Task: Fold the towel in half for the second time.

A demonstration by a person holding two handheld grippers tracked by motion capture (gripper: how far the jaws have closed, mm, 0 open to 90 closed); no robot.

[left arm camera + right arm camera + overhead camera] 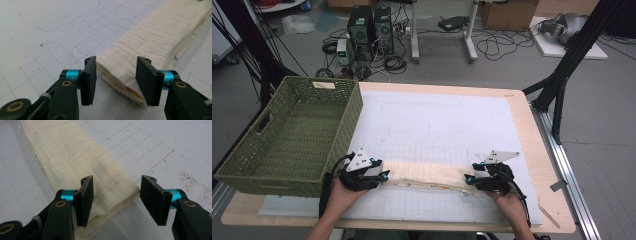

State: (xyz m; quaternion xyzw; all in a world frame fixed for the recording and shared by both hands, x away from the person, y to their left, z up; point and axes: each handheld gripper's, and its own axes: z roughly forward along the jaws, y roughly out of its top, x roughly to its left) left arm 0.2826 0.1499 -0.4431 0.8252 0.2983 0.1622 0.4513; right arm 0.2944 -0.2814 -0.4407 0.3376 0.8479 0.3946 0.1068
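A lab floor strewn with cables and computer towers lies beyond a pale wooden table (532, 130) covered by a white gridded mat (437, 125); a green woven basket (292, 135) sits on the table's left edge, hanging partly over it. Near the front of the mat lies the cream cloth (427, 177), folded lengthwise into a long, narrow, many-layered strip that runs between the two hands.

The left gripper (384, 176) sits at the strip's left end, and in the left gripper view its jaws stand apart with the folded end (120, 75) lying between them, the pads clear of the fabric. The right gripper (468, 179) mirrors this at the right end: in the right gripper view the jaws are released, the cloth's end (112, 195) between them, untouched.

The step in hand looks like taking up both ends for another fold. To do it well, each gripper should slide further over its end, so the pads catch every layer rather than just the top ones; the lower layers peek out at the near edge. Closing both together and lifting evenly should keep the strip from sagging or fanning open. Bringing one end squarely onto the other, edges aligned, gives a tidy bundle.
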